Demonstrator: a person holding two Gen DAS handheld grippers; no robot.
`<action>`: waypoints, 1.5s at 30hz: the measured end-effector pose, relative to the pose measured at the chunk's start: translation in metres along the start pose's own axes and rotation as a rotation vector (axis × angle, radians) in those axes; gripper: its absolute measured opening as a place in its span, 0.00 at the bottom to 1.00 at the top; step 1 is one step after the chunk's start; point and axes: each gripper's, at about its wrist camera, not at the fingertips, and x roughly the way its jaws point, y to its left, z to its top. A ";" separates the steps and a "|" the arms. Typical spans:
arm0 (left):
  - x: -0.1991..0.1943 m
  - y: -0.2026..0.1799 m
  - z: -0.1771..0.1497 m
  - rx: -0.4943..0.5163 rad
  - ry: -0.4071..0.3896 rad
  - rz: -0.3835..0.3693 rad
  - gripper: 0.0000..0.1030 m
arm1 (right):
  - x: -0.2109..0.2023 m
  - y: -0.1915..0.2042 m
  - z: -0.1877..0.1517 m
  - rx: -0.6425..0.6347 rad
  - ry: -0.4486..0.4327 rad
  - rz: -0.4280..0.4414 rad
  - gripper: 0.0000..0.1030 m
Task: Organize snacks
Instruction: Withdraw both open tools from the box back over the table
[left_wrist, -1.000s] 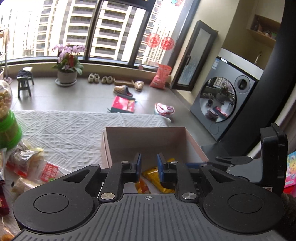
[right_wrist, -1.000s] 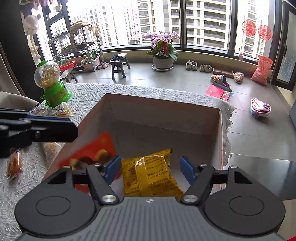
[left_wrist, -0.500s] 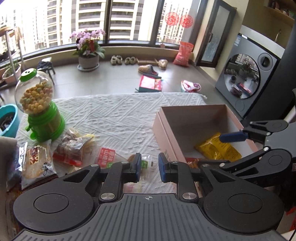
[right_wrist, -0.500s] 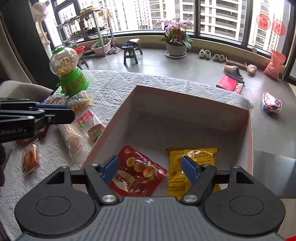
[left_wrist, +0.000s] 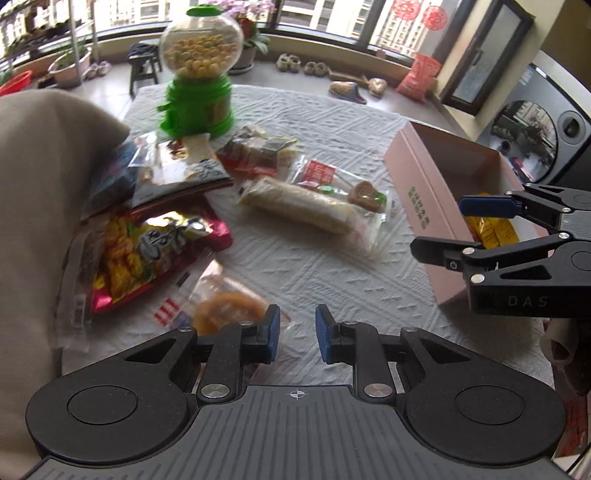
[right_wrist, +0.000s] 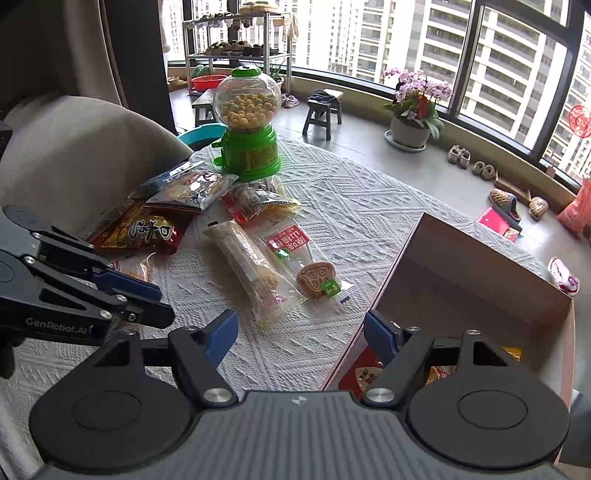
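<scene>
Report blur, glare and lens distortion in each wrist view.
Left wrist view: motion blur smears the orange snack pack and red chip bag; the window frames bow. Right wrist view: sharper, daylight washes out the windows, the box edges curve.

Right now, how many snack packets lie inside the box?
2: a red packet by the left wall of the box, a yellow packet right of it. The right gripper may hide more.

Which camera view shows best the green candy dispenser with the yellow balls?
The right wrist view: the candy dispenser stands whole and sharp on the tablecloth. The left wrist view shows it blurred, its top at the frame's edge.
</scene>
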 end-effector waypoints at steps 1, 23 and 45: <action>-0.006 0.007 -0.004 -0.044 0.019 0.014 0.24 | 0.001 0.001 0.003 0.005 0.007 -0.001 0.74; -0.059 0.040 -0.020 -0.402 0.240 0.054 0.24 | 0.041 0.084 0.005 0.097 0.549 0.215 0.32; -0.121 -0.151 -0.067 -0.833 0.086 0.246 0.24 | -0.087 -0.062 -0.012 -0.293 0.555 0.303 0.62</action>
